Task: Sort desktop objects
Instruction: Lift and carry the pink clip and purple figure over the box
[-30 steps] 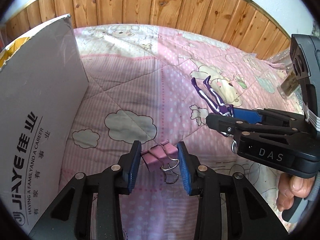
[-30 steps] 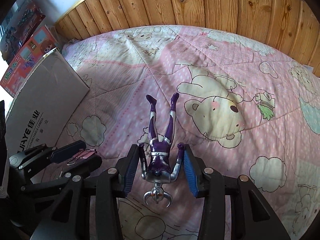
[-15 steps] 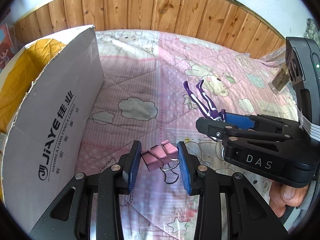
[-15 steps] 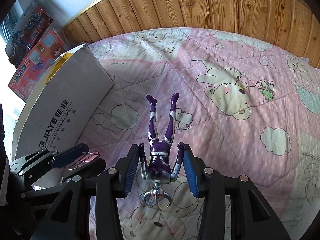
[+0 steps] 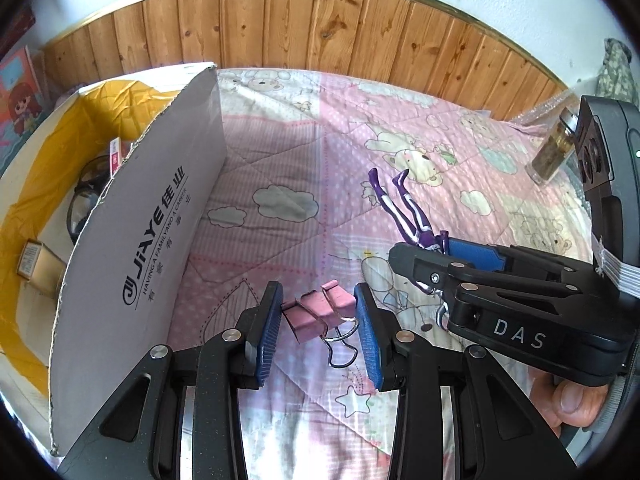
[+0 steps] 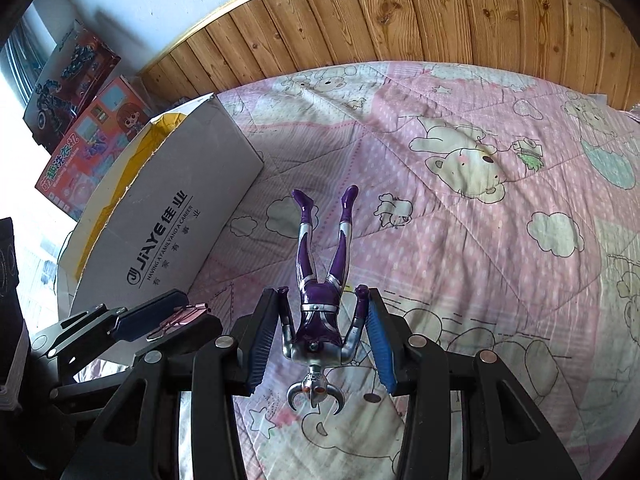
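Observation:
My left gripper [image 5: 318, 332] is shut on a pink binder clip [image 5: 320, 314] and holds it above the pink quilt. My right gripper [image 6: 326, 340] is shut on a purple and silver toy figure [image 6: 320, 280], head toward the camera, legs pointing away. In the left wrist view the right gripper [image 5: 424, 264] is to the right with the figure [image 5: 404, 212] sticking out. In the right wrist view the left gripper [image 6: 160, 320] with the clip [image 6: 180, 316] is at lower left. An open grey cardboard box [image 5: 152, 216] with a yellow lining stands to the left, and shows in the right wrist view [image 6: 168, 216].
Inside the box lie glasses [image 5: 86, 192], a small carton [image 5: 32, 266] and a red and white pack [image 5: 115, 154]. A glass jar [image 5: 554, 156] stands at the far right. Toy boxes [image 6: 88, 144] lean on the wooden wall panelling [image 6: 400, 20] behind the box.
Both grippers have risen off the quilt with their objects held. The view now looks down into the open box, which was seen only from the side before.

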Demonstrator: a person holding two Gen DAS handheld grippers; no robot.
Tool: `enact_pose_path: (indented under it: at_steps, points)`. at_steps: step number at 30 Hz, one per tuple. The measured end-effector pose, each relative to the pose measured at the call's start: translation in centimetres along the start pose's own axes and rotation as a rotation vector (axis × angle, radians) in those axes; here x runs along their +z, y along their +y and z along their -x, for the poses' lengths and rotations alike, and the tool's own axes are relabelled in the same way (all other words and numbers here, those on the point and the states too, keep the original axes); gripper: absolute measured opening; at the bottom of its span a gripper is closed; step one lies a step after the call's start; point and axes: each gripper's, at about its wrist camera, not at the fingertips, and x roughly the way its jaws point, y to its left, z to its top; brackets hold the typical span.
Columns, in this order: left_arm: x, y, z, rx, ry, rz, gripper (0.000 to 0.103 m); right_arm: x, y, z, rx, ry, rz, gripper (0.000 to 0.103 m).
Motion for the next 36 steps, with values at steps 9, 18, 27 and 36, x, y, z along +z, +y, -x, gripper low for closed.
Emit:
enact_pose_path:
  at_steps: [9, 18, 27, 36]
  points:
    - [-1.4, 0.3, 1.8, 0.005, -0.002, 0.001, 0.037, -1.8, 1.1, 1.4, 0.019, -0.011, -0.018, 0.045]
    - [-2.9, 1.0, 3.5, 0.012, -0.003, 0.012, 0.037, -3.9, 2.7, 2.1, -0.002, -0.013, 0.006, 0.045]
    - [-4.1, 1.7, 5.4, 0.000, -0.016, 0.023, 0.037, -5.7, 4.5, 3.4, -0.008, -0.025, 0.038, 0.045]
    - [-5.1, 2.8, 7.7, -0.018, -0.037, 0.042, 0.037, -7.1, 6.4, 5.0, -0.001, -0.047, 0.063, 0.045]
